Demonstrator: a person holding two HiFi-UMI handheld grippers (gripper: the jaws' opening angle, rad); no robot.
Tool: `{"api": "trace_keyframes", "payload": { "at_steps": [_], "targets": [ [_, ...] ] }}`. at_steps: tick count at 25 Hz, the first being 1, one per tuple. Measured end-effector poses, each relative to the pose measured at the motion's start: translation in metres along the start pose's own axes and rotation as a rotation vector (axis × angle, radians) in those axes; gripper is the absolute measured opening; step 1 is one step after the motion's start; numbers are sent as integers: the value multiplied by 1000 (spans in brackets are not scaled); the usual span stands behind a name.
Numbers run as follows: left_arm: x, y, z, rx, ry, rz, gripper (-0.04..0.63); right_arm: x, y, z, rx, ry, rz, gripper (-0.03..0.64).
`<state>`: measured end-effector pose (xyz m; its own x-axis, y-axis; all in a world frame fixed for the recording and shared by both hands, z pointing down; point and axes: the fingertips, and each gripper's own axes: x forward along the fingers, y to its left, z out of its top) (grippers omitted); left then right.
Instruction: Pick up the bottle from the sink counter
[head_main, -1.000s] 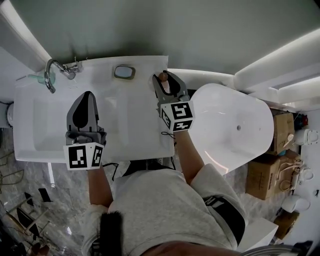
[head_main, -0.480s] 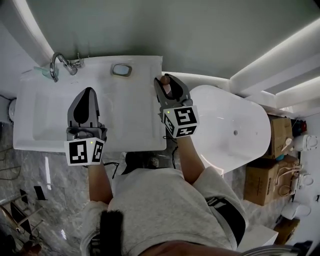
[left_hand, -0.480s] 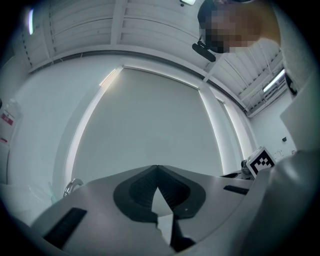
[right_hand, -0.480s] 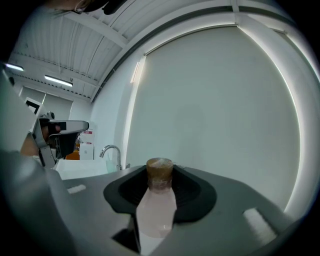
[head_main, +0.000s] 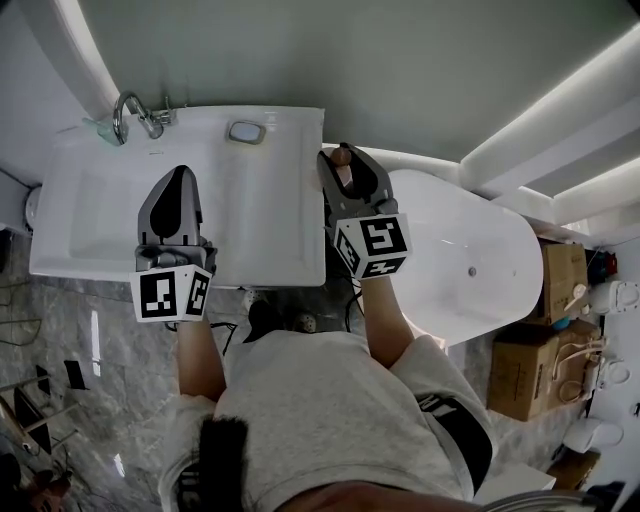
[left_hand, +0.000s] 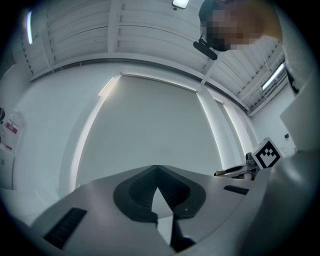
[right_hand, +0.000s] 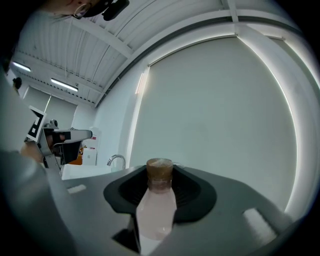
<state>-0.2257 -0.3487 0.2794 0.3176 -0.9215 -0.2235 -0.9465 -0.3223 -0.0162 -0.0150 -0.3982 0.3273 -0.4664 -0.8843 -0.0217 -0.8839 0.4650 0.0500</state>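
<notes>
Over the right edge of the desk, my right claw is clamped on the bottle, upright between its 2 jaws with the brown cap up, so this arm has it, while my left claw hangs closed and empty, well apart.

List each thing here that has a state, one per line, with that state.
bottle: capped, upright, clamped between the right gripper's jaws.
right gripper: shut on the bottle.
left gripper: jaws together, nothing between them.
faucet: no stream of water visible.
bathtub: no water in it, drain showing.
</notes>
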Motion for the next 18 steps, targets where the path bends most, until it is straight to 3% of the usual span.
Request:
{"api": "trace_keyframes", "payload": {
  "at_steps": [18],
  "targets": [
    [-35,-55,28,33,-46,15,6,-77,-10,36,-1,-89,4,150]
  ]
}}
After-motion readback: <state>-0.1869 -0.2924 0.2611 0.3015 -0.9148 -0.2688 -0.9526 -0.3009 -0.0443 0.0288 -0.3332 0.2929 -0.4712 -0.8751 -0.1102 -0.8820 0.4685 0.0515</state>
